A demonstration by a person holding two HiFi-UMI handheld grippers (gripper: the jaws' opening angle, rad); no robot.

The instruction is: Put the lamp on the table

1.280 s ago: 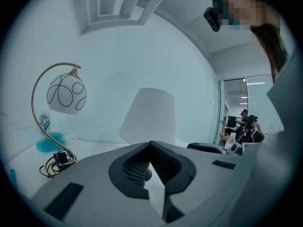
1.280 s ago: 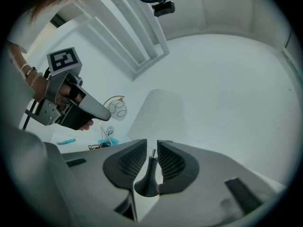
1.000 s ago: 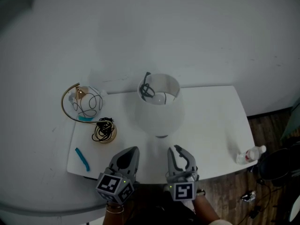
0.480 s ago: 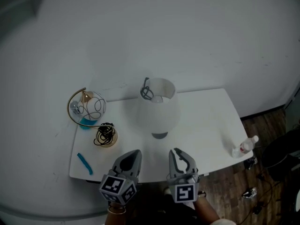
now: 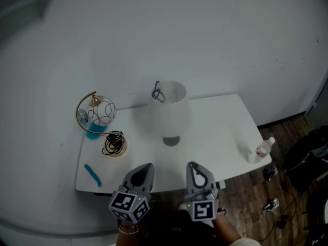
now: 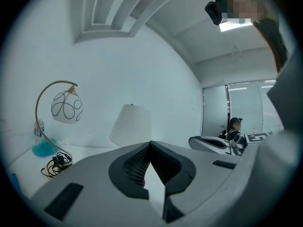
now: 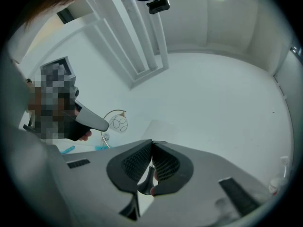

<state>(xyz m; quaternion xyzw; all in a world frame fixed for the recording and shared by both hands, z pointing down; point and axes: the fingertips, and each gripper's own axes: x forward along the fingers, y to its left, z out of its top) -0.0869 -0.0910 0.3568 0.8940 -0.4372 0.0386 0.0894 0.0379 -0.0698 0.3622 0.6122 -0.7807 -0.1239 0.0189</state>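
I am looking down at the lamp (image 5: pixel 169 118), and it is standing upright on the table (image 5: pixel 225 137), shade on top and base flat on the white surface. It is sitting ahead of both tongs, roughly on the line between them, and neither is touching it.

I am holding the left tongs (image 5: pixel 145 166) near the table's front edge. Their jaws are meeting at the tips with nothing between them. The right tongs (image 5: pixel 192 165) are hanging just beside them. Their jaws have just been closing and are now pressing together, also with nothing in them.

So I am judging the task as good as done: the lamp is resting on the table on its own, free of any grip. All I am seeing left is to keep both tongs clear of it.

Off to the left of the left tongs, a globe lamp (image 5: pixel 96 114), a coiled cord (image 5: pixel 114 143) and a blue strip (image 5: pixel 91 174) are lying on the same table. A bottle (image 5: pixel 259 150) is sitting at the table's right edge, well apart from the right tongs.
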